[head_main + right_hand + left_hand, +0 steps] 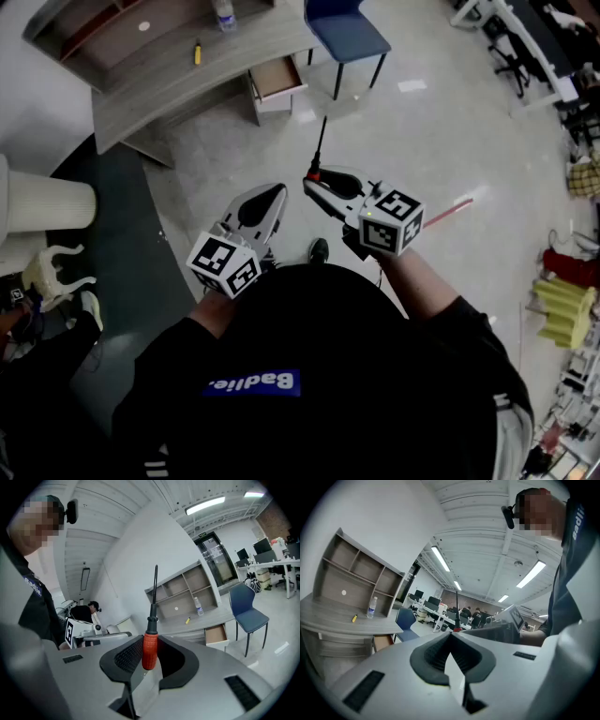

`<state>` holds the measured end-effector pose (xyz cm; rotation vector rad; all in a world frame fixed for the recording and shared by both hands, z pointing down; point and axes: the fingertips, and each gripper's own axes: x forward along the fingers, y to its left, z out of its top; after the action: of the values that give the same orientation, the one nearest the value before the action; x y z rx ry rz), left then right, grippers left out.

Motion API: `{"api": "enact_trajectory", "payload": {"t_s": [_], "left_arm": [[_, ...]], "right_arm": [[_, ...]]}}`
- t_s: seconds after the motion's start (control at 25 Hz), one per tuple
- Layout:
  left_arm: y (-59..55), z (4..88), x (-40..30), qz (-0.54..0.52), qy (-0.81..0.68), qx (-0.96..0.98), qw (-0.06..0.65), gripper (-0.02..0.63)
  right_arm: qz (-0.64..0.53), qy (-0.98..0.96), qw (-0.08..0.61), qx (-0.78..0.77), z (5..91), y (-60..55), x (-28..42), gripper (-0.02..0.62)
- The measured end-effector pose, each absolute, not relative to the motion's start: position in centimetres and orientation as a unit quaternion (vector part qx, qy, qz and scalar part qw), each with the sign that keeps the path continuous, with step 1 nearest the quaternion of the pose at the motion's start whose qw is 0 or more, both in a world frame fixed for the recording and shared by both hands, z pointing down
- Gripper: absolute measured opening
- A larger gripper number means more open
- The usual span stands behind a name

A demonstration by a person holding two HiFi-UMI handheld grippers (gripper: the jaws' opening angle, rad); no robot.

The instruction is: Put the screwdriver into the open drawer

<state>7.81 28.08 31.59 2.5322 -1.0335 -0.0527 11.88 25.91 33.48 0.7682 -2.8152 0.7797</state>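
The right gripper's (149,641) ribbed black pads (125,657) clamp the screwdriver's (150,649) smooth red handle, thin shaft upright, well apart from the desk's (197,623) open boxy drawer (216,633); the left gripper's (451,638) jaws meet, empty.

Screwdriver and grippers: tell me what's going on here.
A person holds a gripper in each hand. The right gripper is shut on the red handle of the screwdriver, shaft sticking out past the jaws. The left gripper is shut and empty. The open drawer under the desk lies across the floor ahead, with no screwdriver in it yet.
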Motion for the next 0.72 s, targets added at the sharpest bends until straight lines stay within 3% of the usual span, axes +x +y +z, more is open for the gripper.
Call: {"api": "enact_trajectory", "payload": {"t_s": [0.72], "left_arm": [[28.39,31.26,8.39,-0.017,-0.376,0.905,0.197,0.002]], "right_arm": [[0.246,-0.937,0.061,0.239,33.09,26.16,11.61,0.115]]}}
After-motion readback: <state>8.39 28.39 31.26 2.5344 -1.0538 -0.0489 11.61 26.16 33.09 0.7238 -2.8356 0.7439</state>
